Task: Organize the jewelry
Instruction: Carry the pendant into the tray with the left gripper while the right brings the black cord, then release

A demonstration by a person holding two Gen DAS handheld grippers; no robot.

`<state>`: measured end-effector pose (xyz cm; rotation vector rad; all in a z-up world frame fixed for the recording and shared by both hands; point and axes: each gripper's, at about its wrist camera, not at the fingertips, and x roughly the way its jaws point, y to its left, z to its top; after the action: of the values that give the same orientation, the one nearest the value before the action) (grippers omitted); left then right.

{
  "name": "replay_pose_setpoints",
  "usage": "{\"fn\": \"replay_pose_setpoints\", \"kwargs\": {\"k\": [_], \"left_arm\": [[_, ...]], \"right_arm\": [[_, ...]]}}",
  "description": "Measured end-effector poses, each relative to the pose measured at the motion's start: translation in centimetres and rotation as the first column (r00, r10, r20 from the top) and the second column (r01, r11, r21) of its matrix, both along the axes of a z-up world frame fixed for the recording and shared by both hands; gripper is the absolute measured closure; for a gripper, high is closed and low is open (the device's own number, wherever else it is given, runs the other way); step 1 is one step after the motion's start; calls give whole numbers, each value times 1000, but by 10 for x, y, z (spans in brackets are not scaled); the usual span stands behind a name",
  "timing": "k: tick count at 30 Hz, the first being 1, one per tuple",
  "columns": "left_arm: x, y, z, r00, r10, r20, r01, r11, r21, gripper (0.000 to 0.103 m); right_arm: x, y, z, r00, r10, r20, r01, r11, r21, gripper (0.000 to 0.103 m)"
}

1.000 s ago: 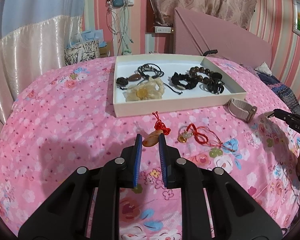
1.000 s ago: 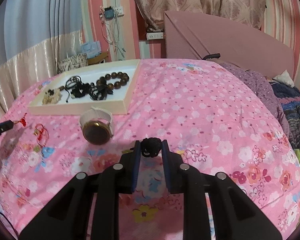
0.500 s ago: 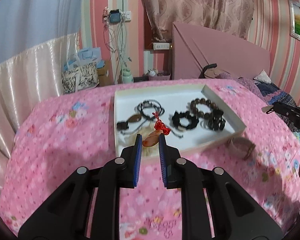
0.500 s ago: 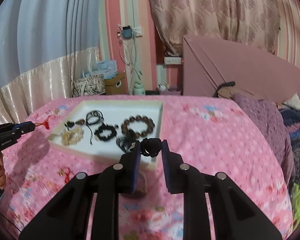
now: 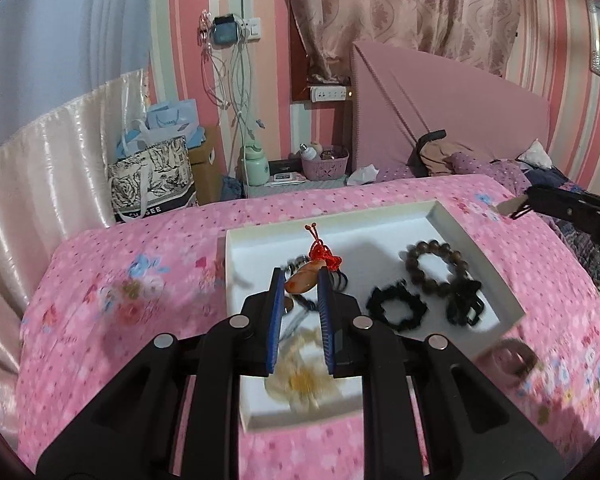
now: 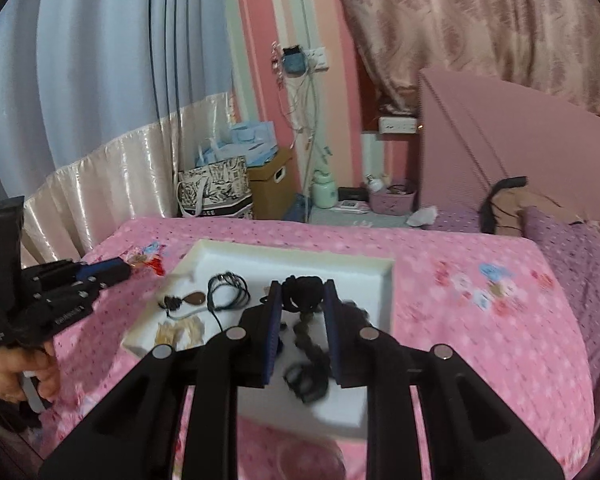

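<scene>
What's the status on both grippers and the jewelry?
Left gripper shut on amber pendant. Right gripper shut on black ornament. Both over white tray, nothing blocking.

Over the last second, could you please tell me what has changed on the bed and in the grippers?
Both grippers lifted off the bedspread and swung over the white tray. The left gripper carried its orange pendant with the red knot; the right gripper carried its black beaded piece. Nothing was taken up or let go. The tray's jewelry, such as the brown bead bracelet, stayed put.
</scene>
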<state>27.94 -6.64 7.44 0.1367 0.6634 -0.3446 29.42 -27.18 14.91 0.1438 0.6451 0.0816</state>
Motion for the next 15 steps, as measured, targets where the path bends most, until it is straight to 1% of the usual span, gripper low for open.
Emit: {"fn": "replay_pose_setpoints", "kwargs": {"k": [4, 6, 7, 12, 15], "left_arm": [[38, -10, -17, 998, 5, -57, -4, 1000, 3, 88], [53, -13, -26, 996, 10, -86, -10, 1000, 0, 88], [63, -14, -33, 995, 19, -102, -17, 1000, 12, 88], [90, -10, -54, 986, 51, -156, -44, 998, 47, 88], [100, -7, -62, 983, 66, -169, -55, 996, 67, 88]], "right_arm": [[38, 6, -15, 998, 33, -55, -32, 999, 16, 82], [53, 4, -25, 996, 28, -85, -27, 999, 19, 82], [59, 1, -29, 995, 26, -98, -24, 999, 22, 82], [92, -17, -56, 983, -3, -185, 5, 1000, 15, 82], [105, -28, -68, 975, -10, -224, 16, 1000, 22, 82]]}}
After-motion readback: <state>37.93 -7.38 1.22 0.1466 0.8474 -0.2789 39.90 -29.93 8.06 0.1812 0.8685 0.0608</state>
